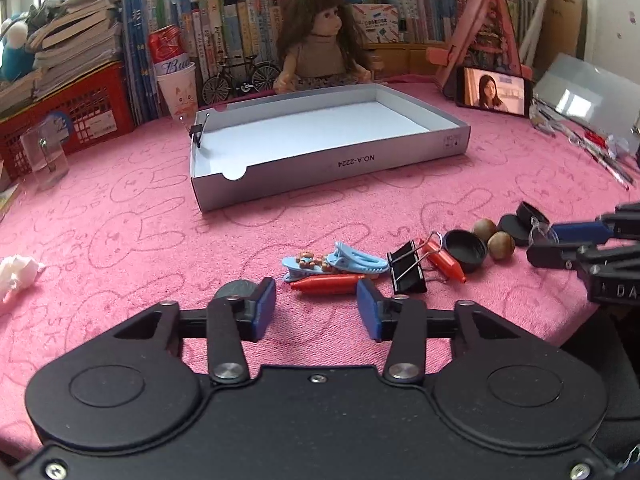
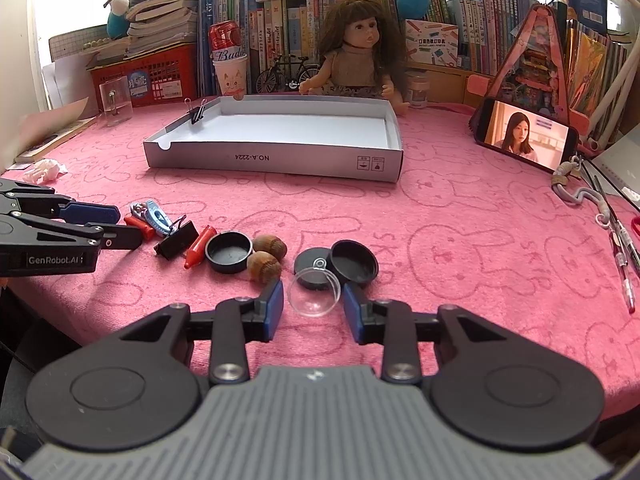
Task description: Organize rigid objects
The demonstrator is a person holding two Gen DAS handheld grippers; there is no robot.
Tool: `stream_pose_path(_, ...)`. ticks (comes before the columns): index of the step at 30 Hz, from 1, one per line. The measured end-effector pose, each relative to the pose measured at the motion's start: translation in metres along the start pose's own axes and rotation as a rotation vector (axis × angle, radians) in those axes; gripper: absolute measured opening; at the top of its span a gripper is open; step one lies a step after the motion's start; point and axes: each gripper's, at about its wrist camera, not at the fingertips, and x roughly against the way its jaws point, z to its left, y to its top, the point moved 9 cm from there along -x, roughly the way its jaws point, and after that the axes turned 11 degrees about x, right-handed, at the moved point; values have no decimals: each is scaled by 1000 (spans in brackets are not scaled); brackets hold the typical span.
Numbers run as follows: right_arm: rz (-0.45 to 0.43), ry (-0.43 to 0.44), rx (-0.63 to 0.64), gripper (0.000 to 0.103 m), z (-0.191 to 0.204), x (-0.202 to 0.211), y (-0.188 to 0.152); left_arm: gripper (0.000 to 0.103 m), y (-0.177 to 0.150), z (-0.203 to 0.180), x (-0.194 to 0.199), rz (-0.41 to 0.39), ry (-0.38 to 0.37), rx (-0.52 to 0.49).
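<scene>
The right gripper [image 2: 313, 310] is held low over the pink counter [image 2: 460, 240] with its jaws apart around a clear plastic dome [image 2: 314, 298], without gripping it. The left gripper [image 1: 316, 308] is seen with jaws apart and empty, just before a red crayon [image 1: 326, 283] in a row of clips, caps and nuts. The white box [image 2: 276, 156] stands farther back, with a small binder clip [image 2: 197, 114] on its rim.

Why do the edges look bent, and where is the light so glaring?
Both views are fisheye, so the box and the pink cloth curve toward the edges, with dark corners. In the right wrist view the window at upper left is blown out white. In the left wrist view a panel at right reflects glare.
</scene>
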Motion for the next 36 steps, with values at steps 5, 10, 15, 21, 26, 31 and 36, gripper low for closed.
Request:
stream_pose_path(5, 2, 4, 4, 51, 1, -1, 0, 53, 2, -3, -1, -23, 5, 33)
stream_pose_path(10, 6, 3, 10, 53, 1, 0, -1, 53, 2, -5, -10, -16, 15, 45)
stream_pose_path(15, 6, 6, 12, 53, 2, 0, -2, 44, -1, -6, -11, -15, 7, 47)
stream_pose_path(21, 12, 31, 26, 40, 8, -1, -1, 42, -1, -7, -8, -12, 4, 62)
stream_pose_path(26, 11, 31, 26, 33, 8, 0, -1, 42, 1, -10, -2, -19, -11, 66)
stream_pose_path(31, 1, 30, 24, 33, 7, 1, 2, 42, 6, -9, 1, -30, -7, 76)
stream_pose_path(36, -7, 35, 14, 33, 6, 3, 6, 42, 12, -7, 5, -48, -4, 86)
